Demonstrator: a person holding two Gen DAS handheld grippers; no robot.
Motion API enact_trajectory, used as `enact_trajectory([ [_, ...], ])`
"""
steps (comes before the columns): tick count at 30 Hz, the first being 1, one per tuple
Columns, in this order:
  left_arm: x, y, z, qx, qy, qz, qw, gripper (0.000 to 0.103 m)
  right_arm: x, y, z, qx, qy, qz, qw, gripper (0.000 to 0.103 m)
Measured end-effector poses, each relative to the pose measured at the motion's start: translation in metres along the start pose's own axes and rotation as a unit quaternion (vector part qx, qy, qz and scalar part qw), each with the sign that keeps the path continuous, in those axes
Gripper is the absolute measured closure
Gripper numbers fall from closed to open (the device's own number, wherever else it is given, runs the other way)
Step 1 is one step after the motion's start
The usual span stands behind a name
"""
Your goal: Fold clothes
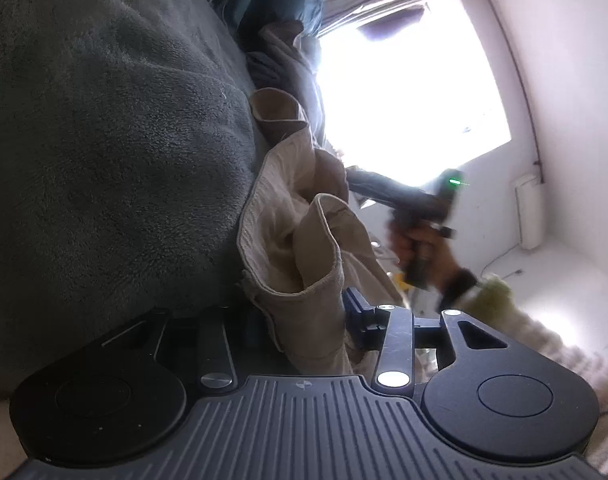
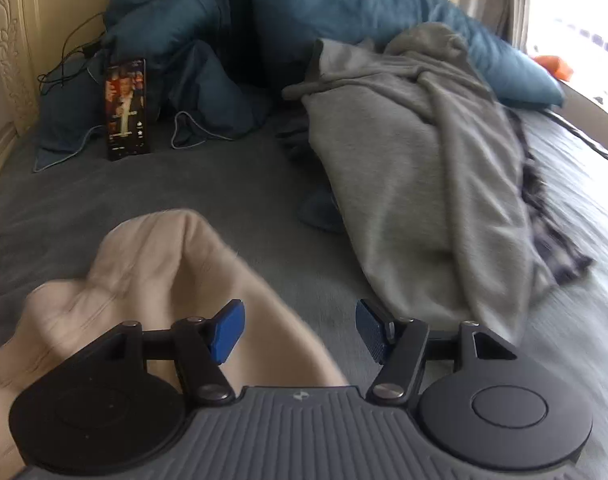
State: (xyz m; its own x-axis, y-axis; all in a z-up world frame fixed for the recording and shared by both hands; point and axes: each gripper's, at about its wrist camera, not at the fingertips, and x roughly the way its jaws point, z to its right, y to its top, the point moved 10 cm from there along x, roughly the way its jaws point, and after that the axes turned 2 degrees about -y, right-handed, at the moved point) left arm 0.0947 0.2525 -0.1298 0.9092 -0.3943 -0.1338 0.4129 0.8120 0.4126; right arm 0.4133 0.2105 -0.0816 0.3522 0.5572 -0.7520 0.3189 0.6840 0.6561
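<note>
**Beige garment bunched in the left gripper, right gripper hanging free**

A dark grey blanket (image 2: 231, 208) is covering the bed and filling the middle of the right wrist view. A grey garment (image 2: 420, 184) is lying stretched across it at centre right, loosely laid rather than folded, with blue bedding (image 2: 207, 32) heaped along the top of the frame.

The beige garment (image 2: 171, 276) is sitting crumpled at lower left of that view; in the left wrist view it is rising through the centre of the frame.

The left gripper (image 1: 316, 320) is clamping a gathered fold of this beige cloth, though one pad is hidden behind it. The right gripper (image 2: 299, 330) is standing spread wide with nothing between its pads, hovering at the beige cloth's edge.

Judging by this, the beige piece is being handled mid-fold or lifted for spreading; which, the bunching is not settling. Either way, the free gripper is likely needing a second hold on an edge.

A phone (image 2: 125, 108) is propped at upper left.
</note>
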Motion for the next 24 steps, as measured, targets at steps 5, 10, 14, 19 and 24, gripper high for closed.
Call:
enact_trajectory([
  [5, -0.002, -0.002, -0.001, 0.000, 0.011, 0.014, 0.9998, 0.066, 0.039, -0.018, -0.006, 0.035, 0.056, -0.063, 0.996, 0.054],
  [10, -0.017, -0.004, 0.015, 0.020, 0.019, 0.063, 0.9976, 0.088, -0.007, -0.002, -0.019, -0.020, 0.027, 0.007, 0.999, 0.089],
  [14, -0.028, -0.006, 0.025, 0.044, 0.025, 0.096, 0.9941, 0.092, -0.031, 0.016, -0.010, -0.031, -0.020, 0.065, 0.997, 0.091],
  [19, -0.032, -0.011, 0.009, -0.001, 0.048, 0.091, 0.9947, 0.093, -0.028, 0.020, 0.013, -0.007, -0.070, 0.092, 0.993, 0.091],
  [24, -0.032, -0.010, 0.003, -0.014, 0.057, 0.094, 0.9938, 0.093, 0.040, -0.020, 0.024, 0.025, -0.095, 0.013, 0.995, 0.084],
])
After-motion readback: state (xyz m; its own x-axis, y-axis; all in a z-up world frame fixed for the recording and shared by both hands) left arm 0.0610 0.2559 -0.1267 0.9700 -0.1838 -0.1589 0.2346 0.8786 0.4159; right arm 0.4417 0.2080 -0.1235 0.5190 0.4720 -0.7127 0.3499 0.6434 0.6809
